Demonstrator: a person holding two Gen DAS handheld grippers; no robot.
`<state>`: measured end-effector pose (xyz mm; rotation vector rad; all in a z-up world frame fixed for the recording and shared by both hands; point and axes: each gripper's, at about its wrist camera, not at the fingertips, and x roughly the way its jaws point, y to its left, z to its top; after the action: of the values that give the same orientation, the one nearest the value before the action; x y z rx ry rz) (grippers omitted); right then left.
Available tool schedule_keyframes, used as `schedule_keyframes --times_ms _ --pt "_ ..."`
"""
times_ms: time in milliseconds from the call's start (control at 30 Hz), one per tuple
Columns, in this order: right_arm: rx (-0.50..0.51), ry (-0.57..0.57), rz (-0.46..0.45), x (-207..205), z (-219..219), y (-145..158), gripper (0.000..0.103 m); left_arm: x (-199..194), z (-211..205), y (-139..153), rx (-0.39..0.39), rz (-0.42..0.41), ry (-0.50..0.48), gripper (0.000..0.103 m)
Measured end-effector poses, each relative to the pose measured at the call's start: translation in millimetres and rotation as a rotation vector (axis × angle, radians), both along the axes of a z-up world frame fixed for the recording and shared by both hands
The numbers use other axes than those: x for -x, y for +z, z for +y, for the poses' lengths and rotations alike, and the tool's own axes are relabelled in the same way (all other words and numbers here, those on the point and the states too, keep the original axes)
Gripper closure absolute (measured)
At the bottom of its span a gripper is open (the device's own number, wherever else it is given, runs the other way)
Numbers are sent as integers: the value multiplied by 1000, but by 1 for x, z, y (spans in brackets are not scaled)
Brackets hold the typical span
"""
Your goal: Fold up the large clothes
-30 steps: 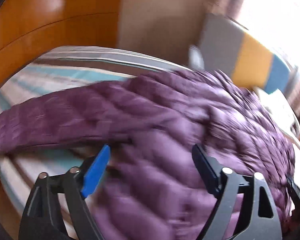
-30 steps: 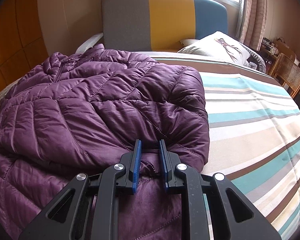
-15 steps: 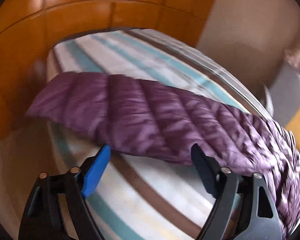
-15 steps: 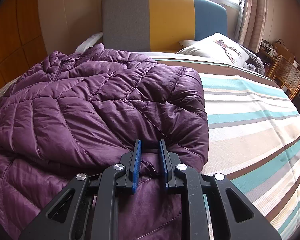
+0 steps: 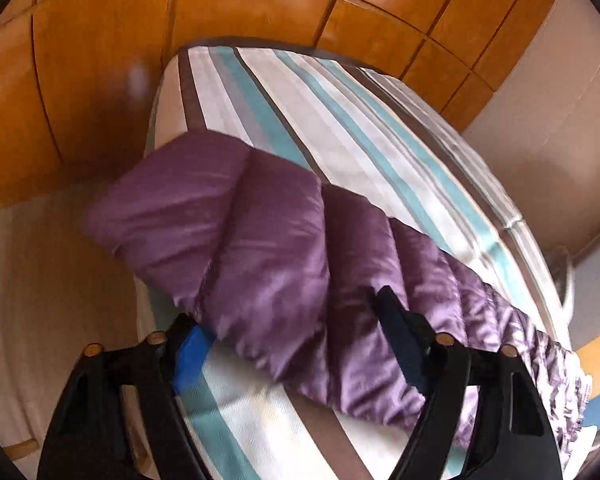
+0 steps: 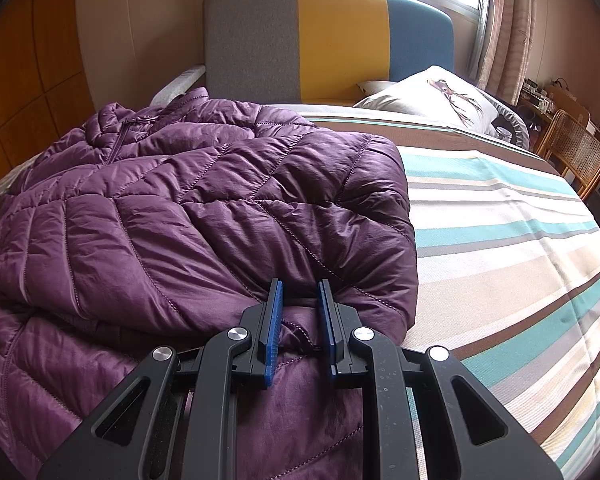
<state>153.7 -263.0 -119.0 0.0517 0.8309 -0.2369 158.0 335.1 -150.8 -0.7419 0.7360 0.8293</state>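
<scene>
Jacket (image 6: 204, 216) is spread on striped bed (image 6: 500, 248), folded over itself | sleeve (image 5: 260, 248) is laid across bed corner | left tongs (image 5: 292, 332) have just been closing, sleeve between jaws, contact not discernible | right tongs (image 6: 300, 320) are clamped on jacket hem fold | headboard (image 6: 328, 40) behind

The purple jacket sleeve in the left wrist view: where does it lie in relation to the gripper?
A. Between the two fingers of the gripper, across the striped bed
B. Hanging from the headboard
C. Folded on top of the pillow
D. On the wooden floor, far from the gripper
A: the purple sleeve stretches over the striped bed cover and passes between the fingers of the left gripper, whose jaws have just been closing.
</scene>
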Motion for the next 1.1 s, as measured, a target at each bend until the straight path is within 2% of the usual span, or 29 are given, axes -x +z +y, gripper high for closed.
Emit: schedule_keyframes --times_ms 33,67,100,200,300,467,567,867,1000,1100 --pt "0 0 0 0 0 0 85 -5 2 0 -8 4 0 56" --pt "-1 0 0 0 0 0 85 -9 3 0 -6 -1 -18 73" --pt "0 0 0 0 0 0 85 -14 3 1 -1 -3 -36 82" --pt "-1 0 0 0 0 0 85 -16 -2 7 -18 -21 -29 92" --pt "-3 -1 -1 -1 0 0 85 -16 -13 16 -65 -27 -40 94" --pt "-6 -1 -2 0 -1 1 85 -14 -46 41 -222 -61 -115 95" --pt "-7 -1 -2 -1 -1 1 85 -21 -83 57 -343 -71 -229 95" --pt "-10 -1 -3 -1 -1 1 85 -36 -194 93 -612 -129 -556 96" --pt "-12 -1 -4 -1 -1 1 85 -37 -246 97 -717 -136 -706 96" --pt "-18 0 -5 -2 -2 1 85 -37 -286 91 -782 -111 -826 96"
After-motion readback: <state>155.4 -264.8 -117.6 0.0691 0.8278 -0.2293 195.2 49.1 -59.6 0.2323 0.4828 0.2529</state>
